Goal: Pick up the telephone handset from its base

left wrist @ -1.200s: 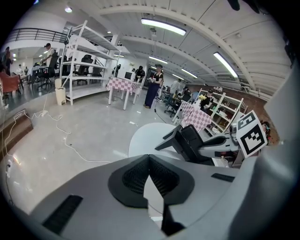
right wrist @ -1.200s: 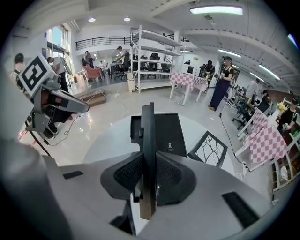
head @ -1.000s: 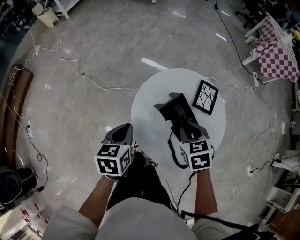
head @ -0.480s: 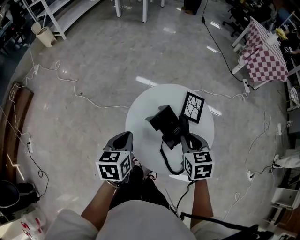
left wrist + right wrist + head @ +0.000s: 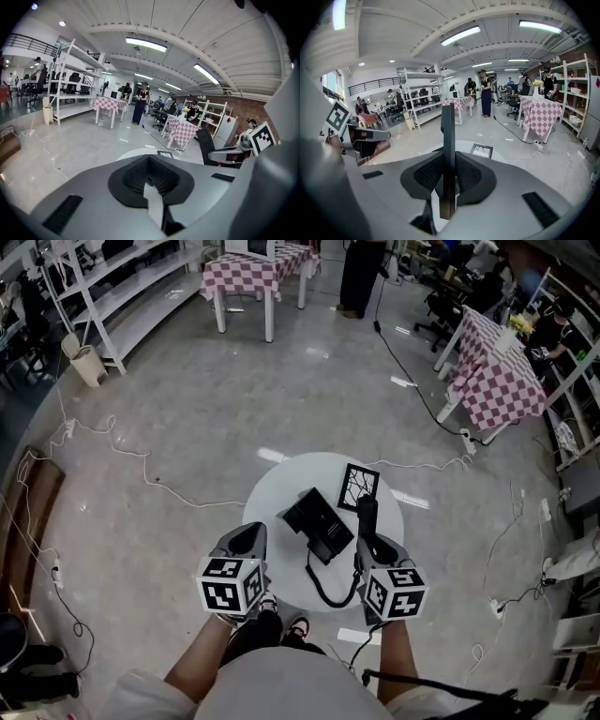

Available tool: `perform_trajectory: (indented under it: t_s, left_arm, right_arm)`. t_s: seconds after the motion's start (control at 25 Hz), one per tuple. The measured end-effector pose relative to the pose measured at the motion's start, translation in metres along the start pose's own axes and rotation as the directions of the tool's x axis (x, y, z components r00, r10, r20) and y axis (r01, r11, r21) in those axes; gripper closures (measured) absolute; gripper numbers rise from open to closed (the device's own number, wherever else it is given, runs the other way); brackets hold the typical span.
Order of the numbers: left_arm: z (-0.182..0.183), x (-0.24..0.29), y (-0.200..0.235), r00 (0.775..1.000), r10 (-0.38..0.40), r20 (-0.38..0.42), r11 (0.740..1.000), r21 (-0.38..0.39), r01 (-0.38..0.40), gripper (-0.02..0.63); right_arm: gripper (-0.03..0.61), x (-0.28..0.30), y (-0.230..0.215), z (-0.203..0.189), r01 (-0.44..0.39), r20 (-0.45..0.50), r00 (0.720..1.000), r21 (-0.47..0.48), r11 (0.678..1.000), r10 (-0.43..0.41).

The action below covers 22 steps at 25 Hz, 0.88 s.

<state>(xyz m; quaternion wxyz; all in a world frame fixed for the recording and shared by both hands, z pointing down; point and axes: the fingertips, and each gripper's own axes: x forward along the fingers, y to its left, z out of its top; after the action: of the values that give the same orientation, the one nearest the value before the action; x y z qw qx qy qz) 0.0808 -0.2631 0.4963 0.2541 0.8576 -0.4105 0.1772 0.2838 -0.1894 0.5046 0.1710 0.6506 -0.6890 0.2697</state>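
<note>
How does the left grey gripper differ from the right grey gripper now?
The left grey gripper has its jaws together on nothing; the right grey gripper is clamped on the slim black telephone handset. The left gripper hangs at the round white table's edge; the right gripper is over the table, beside the black phone base. Both carry a marker cube.

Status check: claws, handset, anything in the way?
Right claw shut on handset, handset off base. Left claw shut, empty. Cord hangs slack to base; frame beside, not blocking.
</note>
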Motion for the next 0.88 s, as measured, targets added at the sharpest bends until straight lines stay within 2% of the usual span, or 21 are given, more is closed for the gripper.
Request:
perform_trajectory:
  t_s: [0.28, 0.44, 0.64, 0.76, 0.88]
  left_arm:
    - [0.031, 0.004, -0.021, 0.996, -0.039, 0.076, 0.998, 0.047, 0.036, 0.598]
    - [0.046, -0.001, -0.044, 0.991, -0.068, 0.111, 0.995, 0.076, 0.060, 0.598]
    - [0.070, -0.005, -0.068, 0.983, -0.095, 0.155, 0.987, 0.141, 0.073, 0.598]
    - [0.076, -0.008, -0.075, 0.981, -0.082, 0.173, 0.986, 0.156, 0.055, 0.598]
    - [0.071, -0.017, -0.074, 0.983, -0.043, 0.178, 0.987, 0.160, 0.014, 0.598]
  right_arm:
    - [0.489, -0.024, -0.012, 0.031, 0.071, 0.097, 0.993, 0.027, 0.997, -0.073]
    - [0.488, -0.048, -0.020, 0.044, 0.131, 0.153, 0.979, 0.040, 0.991, -0.136]
    - [0.488, -0.064, -0.029, 0.061, 0.138, 0.256, 0.954, 0.091, 0.986, -0.157]
    - [0.488, -0.073, -0.036, 0.063, 0.145, 0.294, 0.941, 0.106, 0.984, -0.170]
    - [0.488, -0.077, -0.039, 0.052, 0.136, 0.292, 0.942, 0.123, 0.983, -0.167]
